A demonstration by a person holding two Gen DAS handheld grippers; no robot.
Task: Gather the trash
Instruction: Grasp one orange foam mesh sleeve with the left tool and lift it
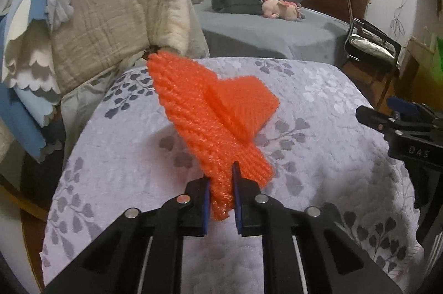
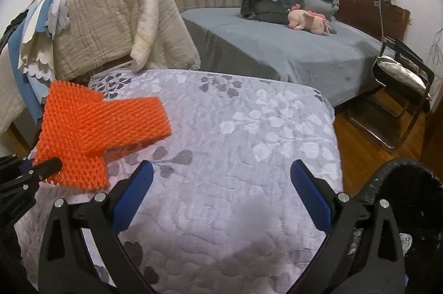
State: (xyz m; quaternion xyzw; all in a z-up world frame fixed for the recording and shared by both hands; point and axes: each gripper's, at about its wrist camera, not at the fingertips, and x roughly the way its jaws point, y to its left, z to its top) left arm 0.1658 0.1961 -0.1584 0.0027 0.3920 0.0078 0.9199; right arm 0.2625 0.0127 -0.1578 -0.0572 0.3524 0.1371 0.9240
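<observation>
The left gripper (image 1: 221,193) is clamped on the near end of an orange foam net (image 1: 213,111), its blue pads pressed into the mesh, and the net sticks out ahead of it above the floral quilt (image 1: 318,89). The right gripper (image 2: 221,183) hangs over the same quilt with its jaws spread wide and nothing between them. A black trash bin (image 2: 409,211) sits at that gripper's right. Behind the quilt a beige blanket (image 1: 116,17) drapes over a chair, and a pink plush toy (image 2: 308,20) lies on the grey bed (image 2: 277,50).
</observation>
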